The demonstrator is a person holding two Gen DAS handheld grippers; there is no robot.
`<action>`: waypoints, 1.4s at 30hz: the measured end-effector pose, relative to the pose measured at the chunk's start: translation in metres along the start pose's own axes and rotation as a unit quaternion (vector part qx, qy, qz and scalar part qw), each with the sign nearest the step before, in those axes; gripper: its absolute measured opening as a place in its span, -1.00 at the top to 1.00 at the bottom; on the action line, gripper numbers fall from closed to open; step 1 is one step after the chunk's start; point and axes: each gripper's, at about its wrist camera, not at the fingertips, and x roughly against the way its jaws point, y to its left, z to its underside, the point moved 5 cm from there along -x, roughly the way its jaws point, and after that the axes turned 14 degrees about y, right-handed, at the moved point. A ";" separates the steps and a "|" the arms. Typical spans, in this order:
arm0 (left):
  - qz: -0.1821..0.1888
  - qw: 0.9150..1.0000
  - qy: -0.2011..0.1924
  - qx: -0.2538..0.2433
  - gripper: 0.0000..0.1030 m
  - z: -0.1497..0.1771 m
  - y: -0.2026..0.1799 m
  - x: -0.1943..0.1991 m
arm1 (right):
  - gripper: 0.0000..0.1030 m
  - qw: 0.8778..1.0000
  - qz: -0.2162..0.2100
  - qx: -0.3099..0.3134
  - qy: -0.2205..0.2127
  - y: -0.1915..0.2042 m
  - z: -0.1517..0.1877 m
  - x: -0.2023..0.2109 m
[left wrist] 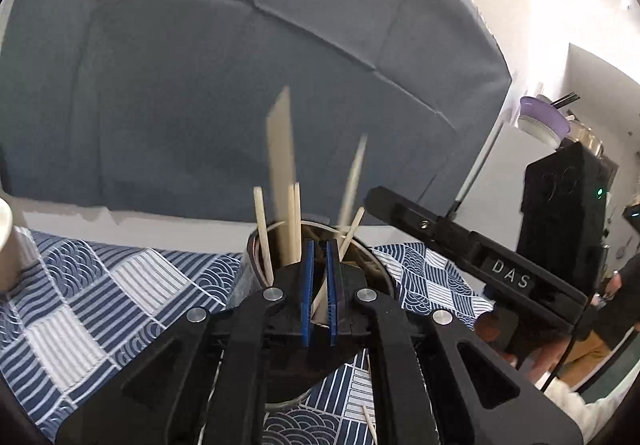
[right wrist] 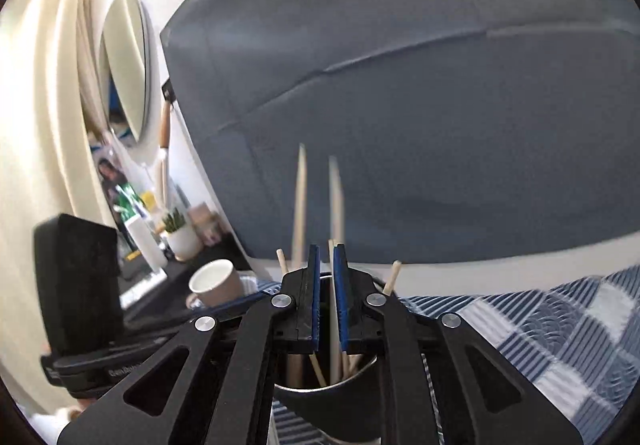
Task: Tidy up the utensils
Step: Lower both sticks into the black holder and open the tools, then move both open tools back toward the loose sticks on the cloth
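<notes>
A dark cylindrical holder [left wrist: 256, 269] stands on the patterned cloth, filled with several wooden chopsticks and a flat wooden utensil [left wrist: 280, 149]. My left gripper [left wrist: 319, 249] sits right over the holder's rim, jaws nearly closed with a thin gap; a light stick shows between the blue pads [left wrist: 307, 285]. In the right wrist view the same holder [right wrist: 328, 397] is directly below my right gripper [right wrist: 328, 249], whose narrow-set pads [right wrist: 316, 293] flank a pale chopstick [right wrist: 334, 325] standing in the holder. Whether either pair of pads presses its stick is unclear.
A blue-and-white patterned cloth [left wrist: 100, 305] covers the table. A white mug [right wrist: 216, 285] stands to the left. A grey backdrop [left wrist: 240, 65] hangs behind. The right gripper's body [left wrist: 480, 265] shows at right in the left wrist view. A loose stick [left wrist: 370, 425] lies on the cloth.
</notes>
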 end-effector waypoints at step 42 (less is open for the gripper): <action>-0.127 0.976 0.174 0.004 -0.88 0.056 -0.024 0.074 | -0.81 0.975 0.196 -0.092 0.040 -0.004 0.032 0.157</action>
